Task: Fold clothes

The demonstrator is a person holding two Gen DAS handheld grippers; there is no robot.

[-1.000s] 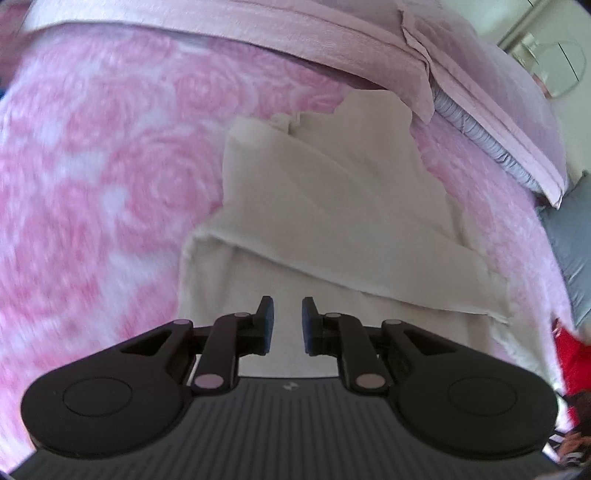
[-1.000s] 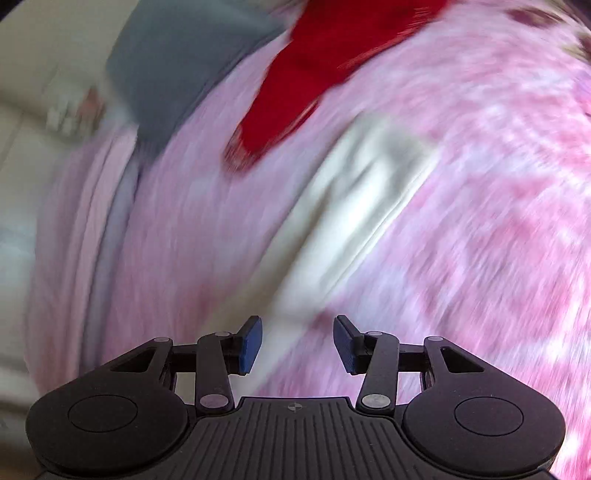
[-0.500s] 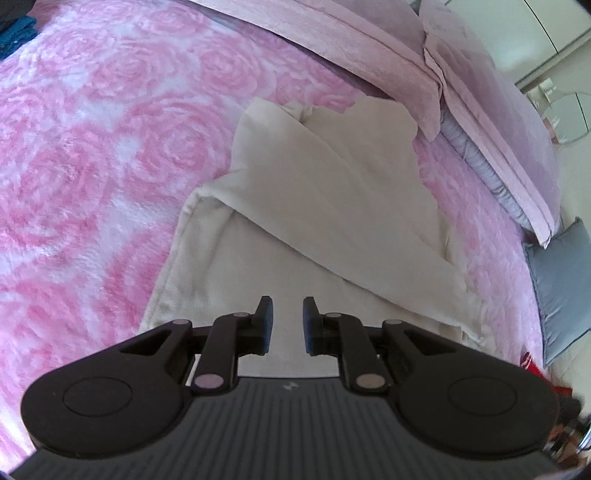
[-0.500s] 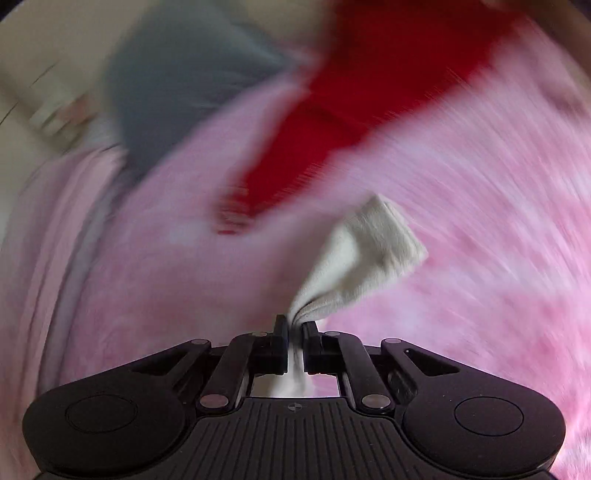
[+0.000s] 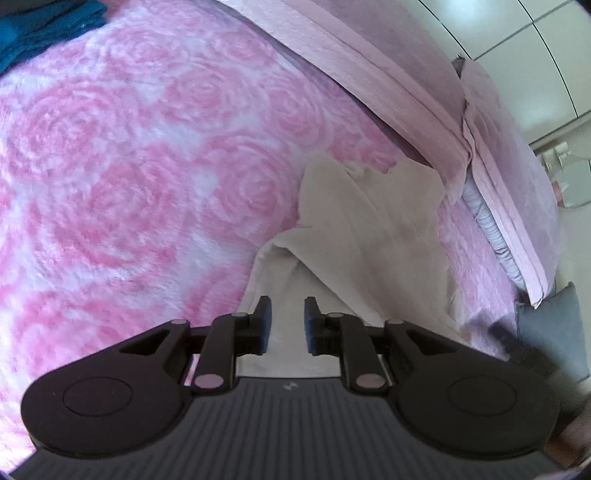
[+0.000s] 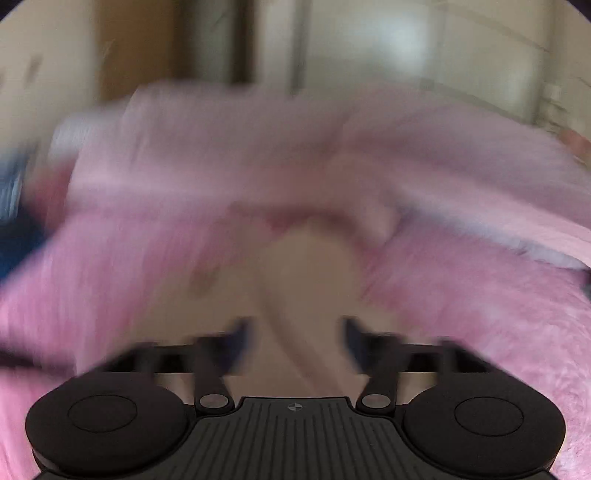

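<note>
- Since half a second ago, right gripper (image 6: pixel 295 345) has let go of the cream garment (image 5: pixel 373 236); jaws just opened wide.
- Left gripper (image 5: pixel 286 321) hovers above it, fingers slightly apart, just widened, gripping nothing.

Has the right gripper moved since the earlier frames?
Yes. The right gripper swung off the red garment toward the pink pillows; its jaws have just opened wide, beige cloth loose between them.

Pink rose-patterned blanket (image 5: pixel 140 177) spreads left of tool. Lilac pillows (image 5: pixel 388 74) ahead; grey cushion (image 5: pixel 554 325) right; teal cloth (image 5: pixel 40 26) far upper left.
</note>
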